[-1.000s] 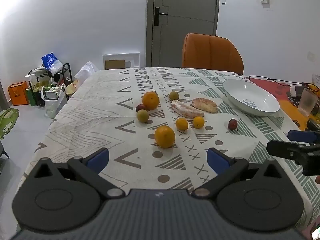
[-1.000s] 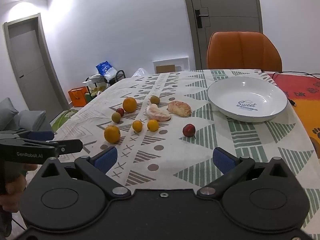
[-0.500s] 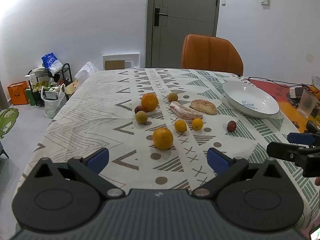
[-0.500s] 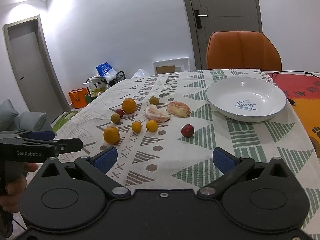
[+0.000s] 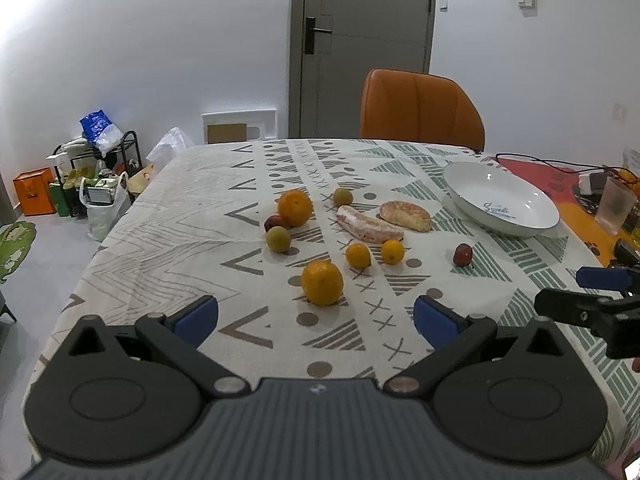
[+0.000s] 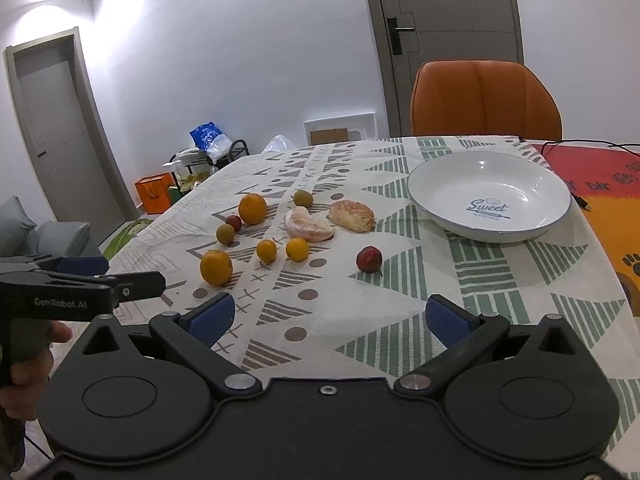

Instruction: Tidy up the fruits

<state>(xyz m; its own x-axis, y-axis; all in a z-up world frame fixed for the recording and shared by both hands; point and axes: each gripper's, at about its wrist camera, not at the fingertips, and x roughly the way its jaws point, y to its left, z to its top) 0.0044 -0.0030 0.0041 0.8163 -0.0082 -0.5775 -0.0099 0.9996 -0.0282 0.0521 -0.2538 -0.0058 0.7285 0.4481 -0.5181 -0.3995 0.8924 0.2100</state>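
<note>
**Both grippers held wide above scattered fruit, bowl bare**

The left gripper (image 5: 316, 318) hangs over the near edge of the table (image 5: 168, 216), its jaws spread wide with nothing between them. The right gripper (image 6: 326, 318) is likewise spread and holds nothing. In the right wrist view the left gripper shows at 9 o'clock, gripped by a hand (image 6: 24, 376).

The fruit lies loose on the patterned cloth, all of it outside the white bowl (image 6: 490, 200). In the left wrist view, the near orange (image 5: 322, 282) sits just ahead of the left gripper at 12 o'clock. Beyond it, two small yellow fruits (image 5: 358, 255) lie side by side. Past those, two peeled citrus pieces (image 5: 368, 225) lie next to each other, apart. A far orange (image 5: 295, 208) stands at 11 o'clock of the near orange, with a dark red fruit (image 5: 273, 222) touching its left side and a green-brown fruit (image 5: 278, 239) just in front of that. Another green-brown fruit (image 5: 343, 197) lies farthest back. A lone red fruit (image 5: 463, 255) lies well apart at 2 o'clock, between the cluster and the bowl.

In the right wrist view that red fruit sits at 12 o'clock of the right gripper, and the bowl lies at 1 o'clock, near the table's right edge. An orange chair (image 5: 420, 110) stands behind the table.
</note>
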